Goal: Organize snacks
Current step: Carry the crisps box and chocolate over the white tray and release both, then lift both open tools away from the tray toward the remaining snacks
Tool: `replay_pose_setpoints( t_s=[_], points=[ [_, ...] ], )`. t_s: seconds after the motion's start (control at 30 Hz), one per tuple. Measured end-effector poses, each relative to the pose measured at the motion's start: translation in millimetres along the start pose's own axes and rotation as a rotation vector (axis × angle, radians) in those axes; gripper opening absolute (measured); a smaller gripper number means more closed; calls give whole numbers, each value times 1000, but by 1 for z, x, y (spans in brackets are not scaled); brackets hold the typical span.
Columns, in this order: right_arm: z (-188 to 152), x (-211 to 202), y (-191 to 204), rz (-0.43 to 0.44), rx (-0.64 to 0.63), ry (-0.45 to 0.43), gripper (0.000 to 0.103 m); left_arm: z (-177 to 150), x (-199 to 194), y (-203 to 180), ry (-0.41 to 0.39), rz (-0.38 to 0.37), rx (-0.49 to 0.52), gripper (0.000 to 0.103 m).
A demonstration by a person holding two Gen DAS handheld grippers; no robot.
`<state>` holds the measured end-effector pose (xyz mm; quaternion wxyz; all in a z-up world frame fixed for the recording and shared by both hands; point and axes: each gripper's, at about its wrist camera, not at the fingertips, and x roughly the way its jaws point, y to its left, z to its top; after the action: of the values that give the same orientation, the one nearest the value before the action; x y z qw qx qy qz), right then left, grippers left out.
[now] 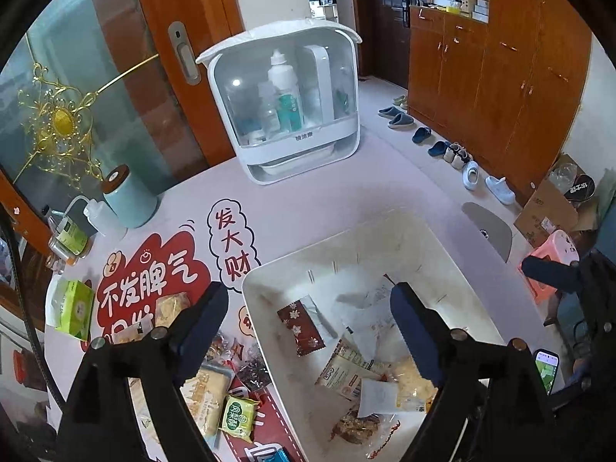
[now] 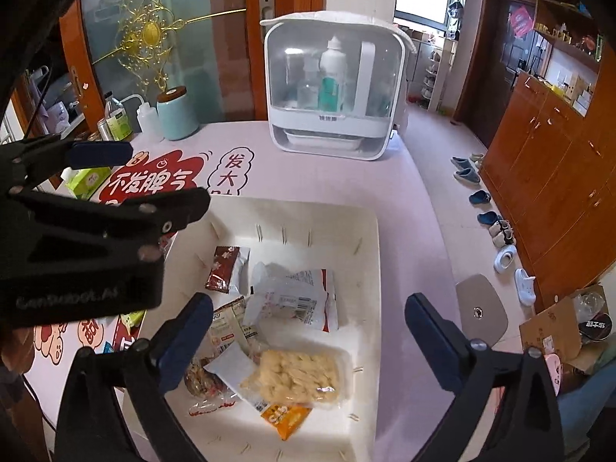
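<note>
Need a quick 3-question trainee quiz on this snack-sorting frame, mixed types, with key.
1. True or false: the left claw grips a packet.
2. The dark red snowflake packet lies: A) in the white bin, B) on the table mat, C) in the clear-fronted cabinet.
3. Fill in: the green packet lies ___ the bin.

Key: 1 false, both claws are open, the right claw too; 2 A; 3 outside.
</note>
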<state>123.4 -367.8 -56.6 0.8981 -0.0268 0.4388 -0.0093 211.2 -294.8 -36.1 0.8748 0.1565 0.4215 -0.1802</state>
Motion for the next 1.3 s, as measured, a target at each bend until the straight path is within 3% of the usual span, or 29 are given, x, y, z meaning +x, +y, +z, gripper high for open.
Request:
replay_pose_setpoints(
  t_s=[0.73, 1.0, 1.3],
  points=[
    [-4, -15, 13, 21, 42, 8, 101, -41, -52, 30, -19, 65, 32, 86],
    [7, -25, 43, 38, 39, 9, 101, -70, -73, 82, -17, 113, 13, 86],
    [25, -49, 108, 14, 35, -26, 101, -100, -101, 180, -24, 177, 43, 86]
  ],
)
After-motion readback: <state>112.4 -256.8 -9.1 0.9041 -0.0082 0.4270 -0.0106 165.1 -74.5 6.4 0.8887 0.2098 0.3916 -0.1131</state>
